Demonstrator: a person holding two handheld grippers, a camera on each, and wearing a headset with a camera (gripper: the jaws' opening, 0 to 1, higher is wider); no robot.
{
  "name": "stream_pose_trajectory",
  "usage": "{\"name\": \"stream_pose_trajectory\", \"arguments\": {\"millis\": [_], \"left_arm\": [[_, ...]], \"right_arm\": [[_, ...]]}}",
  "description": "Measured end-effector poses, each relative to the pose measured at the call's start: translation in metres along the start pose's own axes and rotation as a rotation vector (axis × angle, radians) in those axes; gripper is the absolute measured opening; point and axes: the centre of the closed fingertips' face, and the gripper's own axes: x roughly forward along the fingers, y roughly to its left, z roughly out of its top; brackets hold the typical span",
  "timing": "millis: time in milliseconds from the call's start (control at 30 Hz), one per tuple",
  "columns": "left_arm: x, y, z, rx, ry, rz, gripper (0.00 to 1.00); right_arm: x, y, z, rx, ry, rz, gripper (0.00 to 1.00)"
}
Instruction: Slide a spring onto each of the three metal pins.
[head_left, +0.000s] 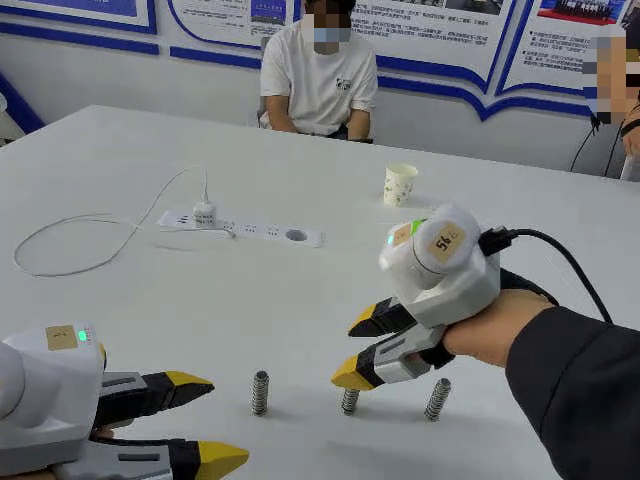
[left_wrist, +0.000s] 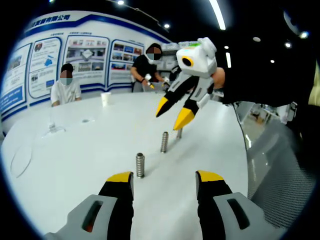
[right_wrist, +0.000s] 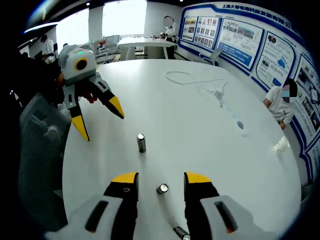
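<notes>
Yellow-tipped right tongs (head_left: 344, 354) were held open and empty at lower centre, best aligned squarely over the middle pin (head_left: 350, 401); left tongs (head_left: 228, 420) likewise.

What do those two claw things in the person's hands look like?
Both the left gripper and the right gripper have chunky white bodies and dark grey jaws with pointy yellow tips. Each has a small green light and a tan sticker. A black cable comes out of the right one, and the arm behind it wears a dark sleeve.
</notes>
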Motion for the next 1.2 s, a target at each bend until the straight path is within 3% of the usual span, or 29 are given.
{"name": "stream_pose_trajectory", "arguments": {"millis": [567,1200], "left_arm": [[0.000,-0.001,0.003,0.001,0.003,0.011,0.54],[0.001,-0.005,0.001,-0.014,0.007,0.016,0.57]], "right_arm": [[-0.044,-0.022,-0.022,0.090,-0.097,-0.117,0.43],[-0.076,-0.021,-0.061,0.163,-0.165,-0.190,0.48]]}}
